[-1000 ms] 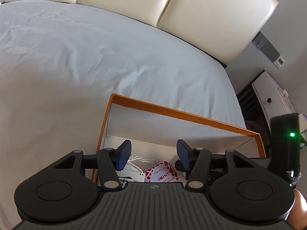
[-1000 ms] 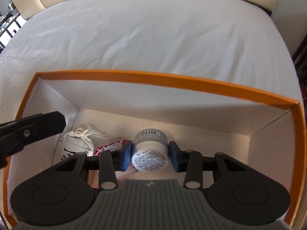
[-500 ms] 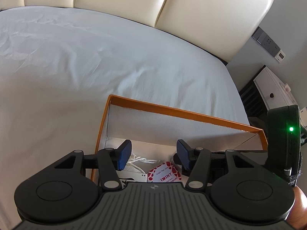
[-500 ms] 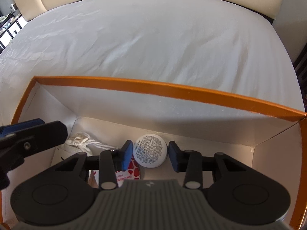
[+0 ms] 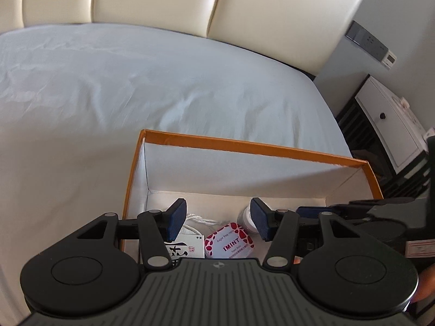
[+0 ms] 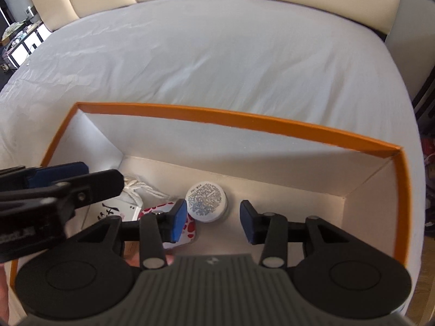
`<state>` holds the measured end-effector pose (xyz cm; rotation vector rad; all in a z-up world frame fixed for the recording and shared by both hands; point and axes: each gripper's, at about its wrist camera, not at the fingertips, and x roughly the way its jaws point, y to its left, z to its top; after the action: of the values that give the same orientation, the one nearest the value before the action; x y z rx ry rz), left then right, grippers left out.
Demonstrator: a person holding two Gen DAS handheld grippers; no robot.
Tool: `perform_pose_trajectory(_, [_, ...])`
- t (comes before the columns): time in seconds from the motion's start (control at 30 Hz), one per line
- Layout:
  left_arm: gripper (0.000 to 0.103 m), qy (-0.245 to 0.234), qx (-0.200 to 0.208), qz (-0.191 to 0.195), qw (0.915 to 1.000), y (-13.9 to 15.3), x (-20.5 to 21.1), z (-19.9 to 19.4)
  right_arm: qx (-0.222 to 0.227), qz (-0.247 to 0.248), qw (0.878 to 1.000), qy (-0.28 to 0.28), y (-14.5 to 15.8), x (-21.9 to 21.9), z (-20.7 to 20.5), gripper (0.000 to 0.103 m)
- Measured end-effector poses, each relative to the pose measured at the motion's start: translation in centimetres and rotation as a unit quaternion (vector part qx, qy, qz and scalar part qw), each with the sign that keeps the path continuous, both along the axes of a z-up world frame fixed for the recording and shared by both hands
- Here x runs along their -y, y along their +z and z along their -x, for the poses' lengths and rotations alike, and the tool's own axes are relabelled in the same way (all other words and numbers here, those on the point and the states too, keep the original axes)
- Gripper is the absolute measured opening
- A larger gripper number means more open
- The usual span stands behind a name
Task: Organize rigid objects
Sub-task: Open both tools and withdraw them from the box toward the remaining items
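Observation:
An orange-rimmed white box [image 6: 244, 121] sits on the bed; it also shows in the left wrist view [image 5: 244, 146]. Inside lie a round white jar [image 6: 206, 201] on its side, a red-and-white mint tin [image 5: 229, 241], and a white packet with black characters and a white cord [image 5: 185, 248]. My right gripper [image 6: 213, 224] is open and empty above the box floor, just in front of the jar. My left gripper [image 5: 218, 221] is open and empty over the tin at the box's left end, and shows at the left of the right wrist view [image 6: 76, 182].
The box rests on a white bedsheet [image 6: 231, 54] with a cream padded headboard [image 5: 190, 2] behind. A white bedside cabinet [image 5: 388, 125] stands beyond the bed's right edge. Shelves with clutter [image 6: 19, 40] lie off the bed's far left.
My right gripper has opened and let go of the white jar, which now lies on the box floor. Both grippers have pulled back and upward.

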<state>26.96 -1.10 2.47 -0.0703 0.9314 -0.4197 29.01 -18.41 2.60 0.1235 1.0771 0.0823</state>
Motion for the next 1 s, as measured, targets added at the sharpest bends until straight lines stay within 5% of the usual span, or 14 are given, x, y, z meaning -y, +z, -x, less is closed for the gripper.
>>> perform_pose_trajectory(0.33, [0.064,-0.018,0.105,0.025,0.994,3.9,-0.5,7.3,0.169,0.001,0.985,0.045,5.8,0.0,11.1,0.066])
perform_pose_trajectory(0.5, [0.065,-0.022,0.156,0.058,0.9858,6.0,-0.2,11.6,0.254,0.005,0.966,0.038,7.2,0.7,19.1,0.068])
perform_pose_trajectory(0.6, [0.066,-0.046,0.187,0.073,0.9786,6.2,0.3,15.0,0.27,0.01,0.963,0.022,6.9,1.7,23.1,0.068])
perform_pose_trajectory(0.73, [0.07,-0.078,0.161,0.081,0.9805,3.9,0.8,18.4,0.237,0.002,0.971,0.005,5.3,3.1,26.7,0.068])
perform_pose_trajectory(0.9, [0.071,-0.114,0.084,0.009,0.9899,-0.2,2.8,20.2,0.18,-0.016,0.984,-0.009,2.0,4.5,29.5,0.068])
perform_pose_trajectory(1.0, [0.072,-0.166,0.027,-0.025,0.9854,-2.2,4.2,20.6,0.191,-0.028,0.981,-0.014,1.0,5.2,30.1,0.077])
